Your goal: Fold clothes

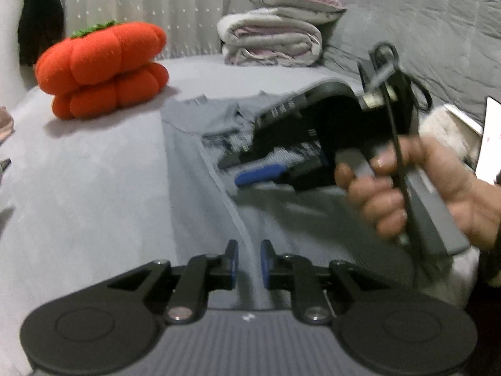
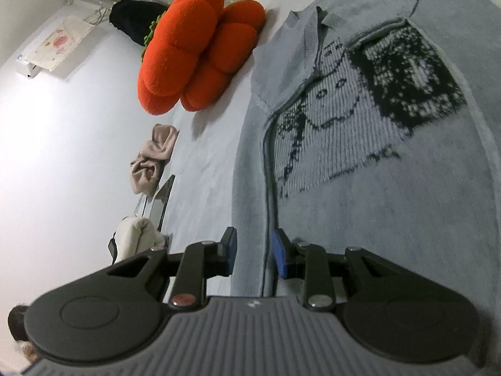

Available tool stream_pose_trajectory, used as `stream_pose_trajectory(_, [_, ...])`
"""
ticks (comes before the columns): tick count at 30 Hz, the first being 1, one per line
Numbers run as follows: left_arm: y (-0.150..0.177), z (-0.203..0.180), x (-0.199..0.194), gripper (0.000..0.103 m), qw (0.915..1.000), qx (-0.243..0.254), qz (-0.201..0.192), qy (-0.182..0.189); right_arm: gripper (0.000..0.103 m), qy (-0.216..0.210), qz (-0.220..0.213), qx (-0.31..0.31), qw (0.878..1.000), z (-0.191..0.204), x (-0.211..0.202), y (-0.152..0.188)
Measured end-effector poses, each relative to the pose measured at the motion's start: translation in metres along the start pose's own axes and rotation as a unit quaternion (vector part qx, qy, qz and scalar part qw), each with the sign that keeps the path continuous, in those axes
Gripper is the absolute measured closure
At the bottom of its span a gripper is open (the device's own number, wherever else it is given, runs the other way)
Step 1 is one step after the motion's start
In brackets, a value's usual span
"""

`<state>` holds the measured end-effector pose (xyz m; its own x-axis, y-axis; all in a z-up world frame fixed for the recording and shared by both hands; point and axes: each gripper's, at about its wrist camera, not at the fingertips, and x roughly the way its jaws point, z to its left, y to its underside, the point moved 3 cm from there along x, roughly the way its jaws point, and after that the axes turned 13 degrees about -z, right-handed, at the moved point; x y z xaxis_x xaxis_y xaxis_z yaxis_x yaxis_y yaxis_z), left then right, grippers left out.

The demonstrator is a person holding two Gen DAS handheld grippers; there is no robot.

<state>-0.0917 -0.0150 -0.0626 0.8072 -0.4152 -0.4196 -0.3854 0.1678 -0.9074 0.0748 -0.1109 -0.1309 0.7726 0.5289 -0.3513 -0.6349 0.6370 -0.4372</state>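
Observation:
A grey knit sweater [image 1: 194,131] with a black-and-white picture panel [image 2: 391,203] lies spread on the grey bed [image 1: 78,188]. In the left wrist view my left gripper [image 1: 249,264] stands slightly open over the sweater's folded edge. That edge runs through the gap, and the pads do not press on it. A hand [image 1: 407,194] holds my right gripper [image 1: 250,172] a little above the picture panel, where it casts a shadow. In the right wrist view the right gripper [image 2: 255,253] is open, and a dark seam at the sweater's side edge passes between its fingers.
An orange pumpkin cushion [image 1: 103,69] sits at the far left of the bed. A folded blanket with a pillow [image 1: 272,37] lies at the back. Beige [image 2: 153,159] and white [image 2: 137,238] cloths lie past the sweater's edge. A black garment [image 1: 40,22] hangs by the curtain.

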Motion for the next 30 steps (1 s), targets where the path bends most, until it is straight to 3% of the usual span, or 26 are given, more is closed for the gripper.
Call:
stream_pose_trajectory(6, [-0.016,0.024,0.042,0.088,0.9999,-0.001,0.006,-0.013,0.076,0.015,-0.007,-0.026,1.000,0.003,0.020,0.000])
stream_pose_trajectory(10, [-0.020,0.031,0.069,0.088,0.9999,-0.002,0.008,-0.008,0.097,0.019,-0.001,-0.071,0.997,0.005,0.029,0.005])
stream_pose_trajectory(14, [-0.012,0.044,0.078,0.088,0.9991,-0.036,-0.020,0.009,0.098,0.025,-0.017,-0.104,0.994,0.010,0.021,0.003])
stream_pose_trajectory(17, [-0.006,0.050,0.088,0.088,0.9977,-0.065,-0.018,0.011,0.097,0.015,-0.021,-0.109,0.994,0.015,0.012,-0.002])
stream_pose_trajectory(20, [-0.006,0.050,0.096,0.088,0.9972,-0.071,-0.015,0.016,0.088,0.003,-0.007,-0.107,0.994,0.016,0.008,-0.002])
stream_pose_trajectory(24, [-0.011,0.052,0.101,0.088,0.9958,-0.080,-0.019,0.040,0.082,-0.006,-0.013,-0.084,0.996,0.015,0.005,-0.006])
stream_pose_trajectory(26, [-0.011,0.052,0.106,0.088,0.9949,-0.086,-0.016,0.049,0.060,0.013,-0.023,-0.076,0.997,0.011,0.007,-0.011])
stream_pose_trajectory(30, [-0.007,0.050,0.113,0.088,0.9941,-0.092,-0.002,0.056,0.060,0.041,-0.041,-0.059,0.997,0.005,0.018,-0.025])
